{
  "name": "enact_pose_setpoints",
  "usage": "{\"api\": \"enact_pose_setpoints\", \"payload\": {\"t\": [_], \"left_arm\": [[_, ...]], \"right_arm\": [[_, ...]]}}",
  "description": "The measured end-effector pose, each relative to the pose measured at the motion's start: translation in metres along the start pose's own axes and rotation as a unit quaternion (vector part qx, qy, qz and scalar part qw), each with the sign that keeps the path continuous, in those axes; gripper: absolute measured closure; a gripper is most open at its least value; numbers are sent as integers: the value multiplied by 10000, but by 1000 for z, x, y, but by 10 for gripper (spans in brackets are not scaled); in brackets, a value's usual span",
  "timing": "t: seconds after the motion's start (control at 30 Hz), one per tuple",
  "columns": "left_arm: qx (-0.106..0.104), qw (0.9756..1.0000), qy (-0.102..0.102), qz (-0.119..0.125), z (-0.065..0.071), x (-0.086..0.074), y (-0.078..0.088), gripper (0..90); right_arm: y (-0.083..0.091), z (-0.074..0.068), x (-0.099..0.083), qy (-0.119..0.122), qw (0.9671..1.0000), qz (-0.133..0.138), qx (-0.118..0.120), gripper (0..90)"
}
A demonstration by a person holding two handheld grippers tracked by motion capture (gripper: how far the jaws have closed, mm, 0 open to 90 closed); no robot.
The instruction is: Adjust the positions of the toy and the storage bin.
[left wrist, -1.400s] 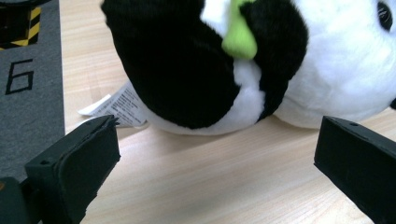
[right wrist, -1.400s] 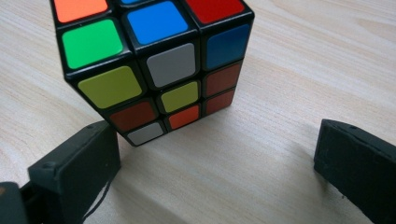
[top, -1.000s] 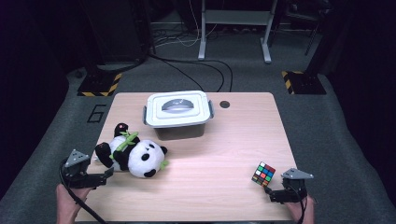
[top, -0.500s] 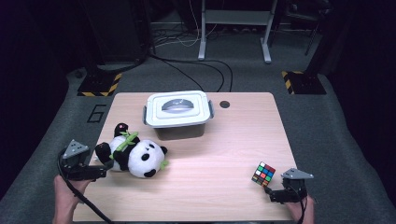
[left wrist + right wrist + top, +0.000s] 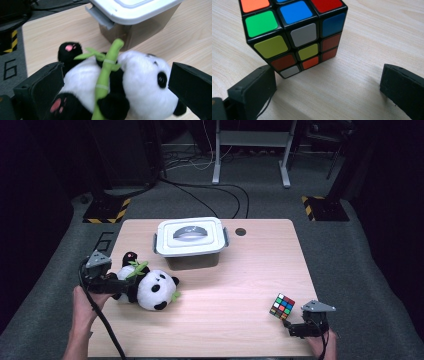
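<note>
A plush panda point(image 5: 145, 288) holding a green bamboo stalk point(image 5: 107, 75) lies on the wooden table point(image 5: 225, 290) at the left. My left gripper point(image 5: 111, 284) is open, its jaws on either side of the panda point(image 5: 130, 85) without squeezing it. A scrambled colour cube point(image 5: 282, 306) rests near the front right. My right gripper point(image 5: 295, 327) stands open just in front of the cube point(image 5: 294, 32), with bare tabletop between its jaws.
A lidded white storage box point(image 5: 190, 240) with a grey handle sits at the table's back middle; its corner point(image 5: 130, 15) rises just beyond the panda. A small dark hole point(image 5: 240, 231) marks the tabletop beside it. Cables run over the dark floor behind.
My left gripper has moved forward and up along the table's left side, so its jaws now straddle the panda. The right gripper and the cube have stayed put.
</note>
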State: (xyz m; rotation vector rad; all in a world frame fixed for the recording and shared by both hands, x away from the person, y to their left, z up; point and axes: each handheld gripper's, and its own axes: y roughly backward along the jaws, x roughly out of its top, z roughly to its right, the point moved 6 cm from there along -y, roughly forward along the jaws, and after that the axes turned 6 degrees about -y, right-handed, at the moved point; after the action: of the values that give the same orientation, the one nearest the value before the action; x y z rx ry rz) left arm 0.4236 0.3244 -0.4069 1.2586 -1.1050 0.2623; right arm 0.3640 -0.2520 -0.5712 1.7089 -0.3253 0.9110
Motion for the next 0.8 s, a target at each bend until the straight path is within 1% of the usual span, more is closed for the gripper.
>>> {"api": "enact_pose_setpoints", "payload": {"t": [0.03,0.07,0.13,0.17,0.2,0.23,0.27,0.3,0.33,0.37,0.4,0.43,0.47,0.5,0.57,0.6,0.63,0.67,0.7,0.73,0.77,0.8], "left_arm": [[-58,10000,-26,-26,0,7,-7,0],[-58,10000,-26,-26,0,7,-7,0],[-116,9999,-55,-38,-1,16,-16,0],[-116,9999,-55,-38,-1,16,-16,0],[-134,9999,-79,-60,-2,21,-21,0],[-134,9999,-79,-60,-2,21,-21,0],[-173,9998,-56,-76,-2,25,-28,0],[-173,9998,-56,-76,-2,25,-28,0],[-223,9997,-36,-88,-3,29,-34,0],[-223,9997,-36,-88,-3,29,-34,0],[-230,9997,-33,-76,-3,31,-37,0],[-266,9996,-40,-106,-3,33,-40,0],[-273,9995,-83,-125,-4,38,-47,0],[-273,9995,-83,-125,-4,38,-47,1],[-323,9993,-96,-145,-4,43,-54,2],[-340,9993,-87,-144,-4,48,-62,2],[-340,9993,-87,-144,-4,48,-62,2],[-377,9991,-106,-151,-4,54,-69,4],[-377,9991,-106,-151,-4,54,-69,7],[-397,9989,-118,-210,-4,56,-72,7],[-415,9989,-107,-206,-3,58,-76,6],[-420,9987,-124,-246,-2,62,-84,6]], "right_arm": [[0,0,0,1,10000,0,-1,0],[0,0,0,2,10000,0,-1,0],[0,0,0,1,10000,1,-1,0],[0,0,0,1,10000,1,-1,0],[0,0,0,0,10000,4,2,0],[0,0,0,0,10000,4,2,0],[0,0,0,14,10000,0,6,0],[0,0,0,14,10000,0,6,0],[0,0,0,13,10000,0,7,0],[0,0,0,13,10000,0,7,0],[0,0,0,10,10000,0,8,0],[0,0,0,8,10000,-1,9,0],[0,0,0,5,10000,0,8,0],[0,0,0,6,10000,1,7,0],[0,0,0,5,10000,0,7,0],[0,0,0,6,10000,0,7,0],[0,0,0,6,10000,-2,6,0],[0,0,0,7,10000,-1,6,0],[0,0,0,7,10000,-1,6,0],[0,0,0,9,10000,0,5,0],[0,0,0,8,10000,0,5,0],[0,0,0,8,10000,0,1,0]]}}
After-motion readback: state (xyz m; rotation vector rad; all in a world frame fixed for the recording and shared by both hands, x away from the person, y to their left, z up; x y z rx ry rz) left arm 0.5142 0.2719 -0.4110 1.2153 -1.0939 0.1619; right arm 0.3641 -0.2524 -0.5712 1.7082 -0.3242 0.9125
